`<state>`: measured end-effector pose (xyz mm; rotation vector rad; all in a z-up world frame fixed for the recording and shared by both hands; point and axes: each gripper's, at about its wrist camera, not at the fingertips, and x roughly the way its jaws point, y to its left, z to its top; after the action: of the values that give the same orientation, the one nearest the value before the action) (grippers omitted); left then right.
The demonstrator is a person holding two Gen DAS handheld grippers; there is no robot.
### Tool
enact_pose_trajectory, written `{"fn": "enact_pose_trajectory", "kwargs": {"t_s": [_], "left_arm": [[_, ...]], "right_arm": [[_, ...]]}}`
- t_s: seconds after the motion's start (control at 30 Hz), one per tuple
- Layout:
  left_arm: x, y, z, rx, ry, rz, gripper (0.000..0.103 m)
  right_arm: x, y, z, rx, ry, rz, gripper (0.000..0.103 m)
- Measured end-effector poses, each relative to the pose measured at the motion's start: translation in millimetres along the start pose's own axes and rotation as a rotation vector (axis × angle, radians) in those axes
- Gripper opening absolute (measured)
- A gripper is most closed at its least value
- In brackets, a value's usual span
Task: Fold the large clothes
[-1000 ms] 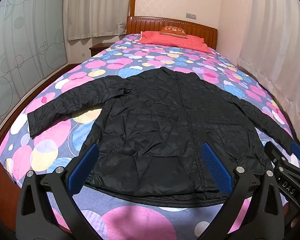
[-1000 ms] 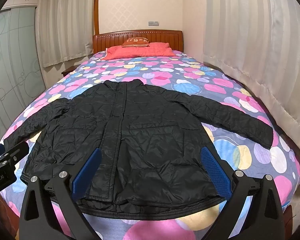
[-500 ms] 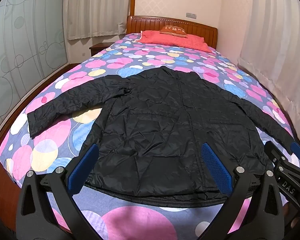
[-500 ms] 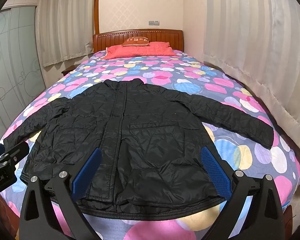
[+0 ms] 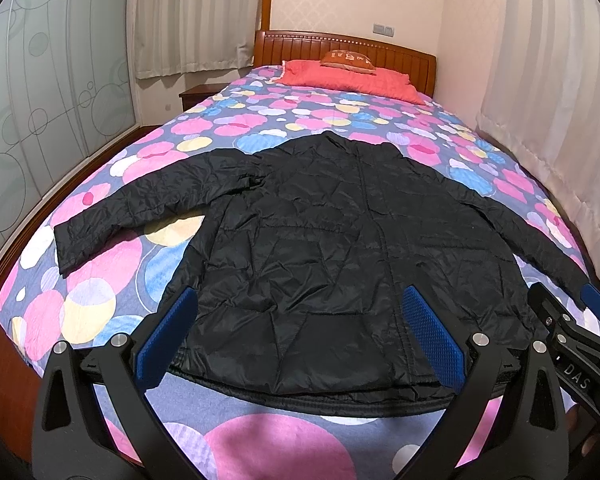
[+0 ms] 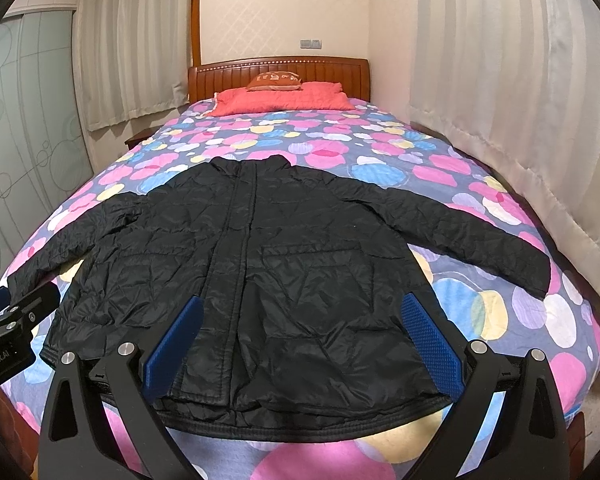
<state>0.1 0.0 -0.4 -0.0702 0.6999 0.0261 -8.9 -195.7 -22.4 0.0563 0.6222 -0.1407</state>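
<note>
Location: a home bedroom. Indicators: a wide bed [image 6: 440, 168] covered by a quilt printed with pink, blue and yellow circles; a ribbed reddish wooden headboard [image 6: 278, 68]; a coral-red pillow [image 6: 284, 100]; pale floor-length curtains [image 6: 500, 80]; a frosted sliding wardrobe door with circle patterns [image 5: 48, 92]; a small wooden nightstand [image 5: 198, 94].

The jacket [image 5: 332, 248] hem is partly covered by the left claw [image 5: 300, 336] fingers. In the right wrist view the right claw [image 6: 300, 340] covers its lower corners. The lettering on the cushion [image 5: 347, 57] is too small to read. The other claw's label is cut off at each view's edge.
</note>
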Motion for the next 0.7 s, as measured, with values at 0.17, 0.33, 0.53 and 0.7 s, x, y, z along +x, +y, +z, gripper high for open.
{"fn": "enact_pose_trajectory", "kwargs": {"t_s": [0.17,0.33,0.53,0.7], "left_arm": [[4,4,-1,-0.008,-0.008,-0.002,0.101],[15,9,2,-0.012,0.006,0.000,0.101],[41,22,9,-0.047,0.031,0.007,0.101],[77,41,17,-0.069,0.063,0.061,0.099]], "right_arm": [[1,-2,1,0.002,0.001,0.001,0.098],[7,-5,4,0.015,0.006,0.005,0.098],[35,-11,-1,0.042,0.043,0.010,0.098],[61,-36,3,0.102,0.059,0.021,0.098]]}}
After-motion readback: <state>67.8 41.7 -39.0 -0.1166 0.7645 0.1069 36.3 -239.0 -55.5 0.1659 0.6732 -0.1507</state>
